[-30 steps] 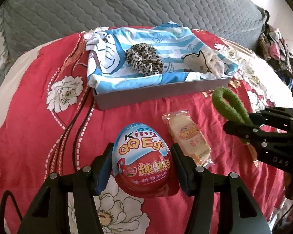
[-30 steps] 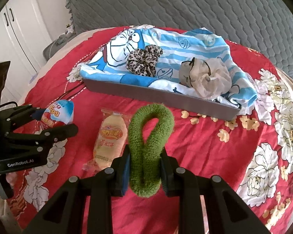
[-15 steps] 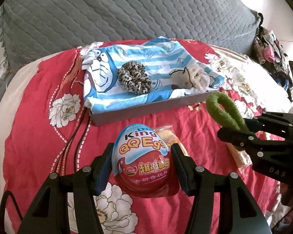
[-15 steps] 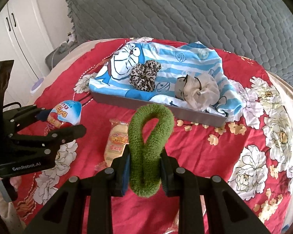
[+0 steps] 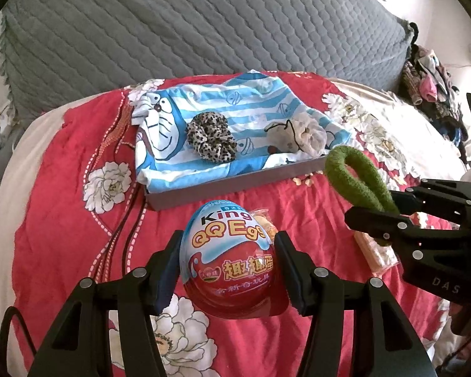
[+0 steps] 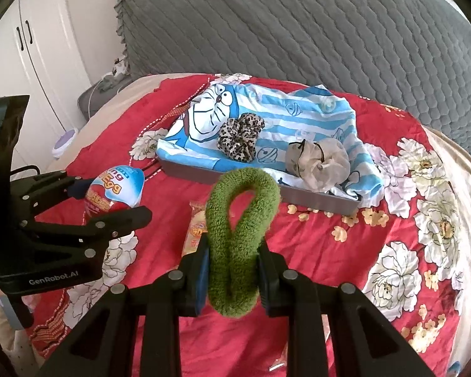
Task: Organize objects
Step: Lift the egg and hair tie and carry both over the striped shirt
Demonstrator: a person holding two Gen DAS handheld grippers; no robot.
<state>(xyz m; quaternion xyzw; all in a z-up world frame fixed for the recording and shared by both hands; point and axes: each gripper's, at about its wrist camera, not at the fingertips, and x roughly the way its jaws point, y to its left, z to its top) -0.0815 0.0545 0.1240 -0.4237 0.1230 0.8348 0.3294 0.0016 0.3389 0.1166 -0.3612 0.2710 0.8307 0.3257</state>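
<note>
My left gripper is shut on a red and blue toy egg, held above the red bedspread; the egg also shows in the right wrist view. My right gripper is shut on a green fuzzy hair tie, also seen in the left wrist view. A grey tray lined with blue striped cartoon cloth holds a leopard scrunchie and a beige scrunchie. A wrapped snack lies on the bed, partly hidden behind both grippers.
The red floral bedspread covers the bed. A grey quilted headboard rises behind the tray. A pile of clothes sits at far right. White wardrobe doors stand at left.
Both grippers have risen and pulled back from the tray with their objects; the tray looks smaller and farther. The snack is now mostly hidden behind the egg.
</note>
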